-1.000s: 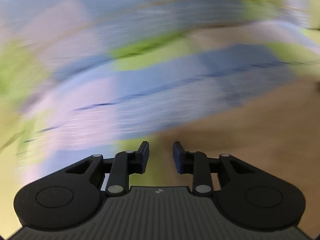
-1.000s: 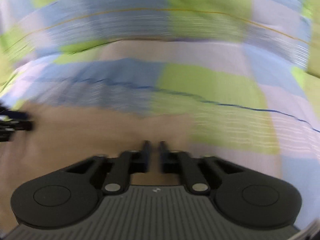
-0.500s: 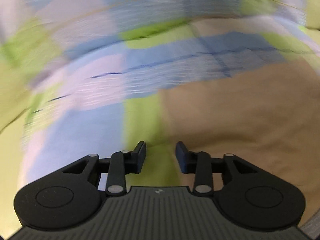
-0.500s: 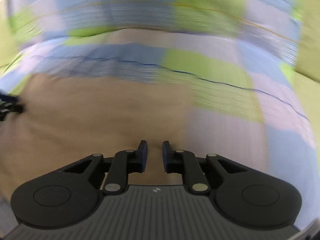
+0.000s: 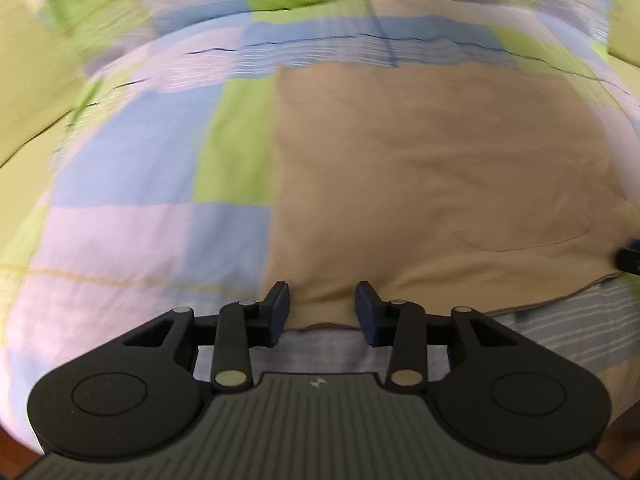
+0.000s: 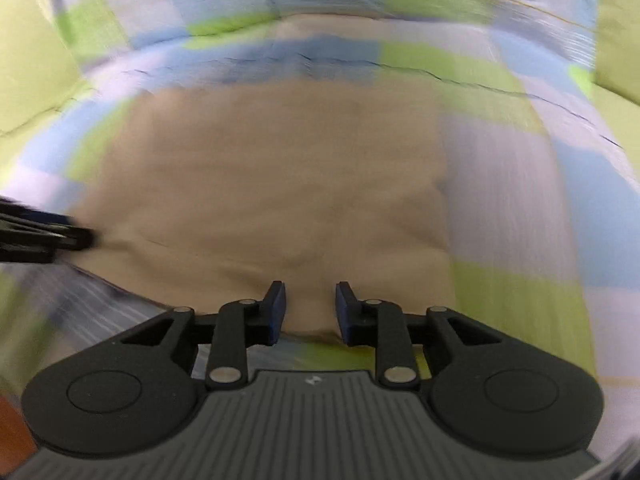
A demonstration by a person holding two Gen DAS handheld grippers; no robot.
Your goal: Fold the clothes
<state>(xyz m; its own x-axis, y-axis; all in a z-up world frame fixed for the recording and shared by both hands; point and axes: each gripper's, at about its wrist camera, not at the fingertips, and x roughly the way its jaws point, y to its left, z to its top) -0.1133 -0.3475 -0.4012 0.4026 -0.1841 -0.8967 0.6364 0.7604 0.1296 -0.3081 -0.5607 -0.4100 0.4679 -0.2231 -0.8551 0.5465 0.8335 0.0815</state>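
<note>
A tan garment (image 5: 440,184) lies flat on a checked bedspread (image 5: 132,168); it also shows in the right wrist view (image 6: 280,184). My left gripper (image 5: 322,308) is open and empty, over the garment's near left corner. My right gripper (image 6: 310,306) is open and empty, over the garment's near edge toward its right side. The other gripper's tip shows at the right edge of the left wrist view (image 5: 630,258) and at the left edge of the right wrist view (image 6: 44,232). Both views are motion-blurred.
The bedspread has blue, green and lilac checks (image 6: 520,200). Plain green fabric (image 5: 28,80) lies at the far left and right. A brown wooden edge (image 6: 12,428) shows at the lower left of the right wrist view.
Both grippers have pulled back toward the near edge of the tan garment, so more of it shows. The right gripper's jaws have opened from nearly shut; the left has opened a little wider.
</note>
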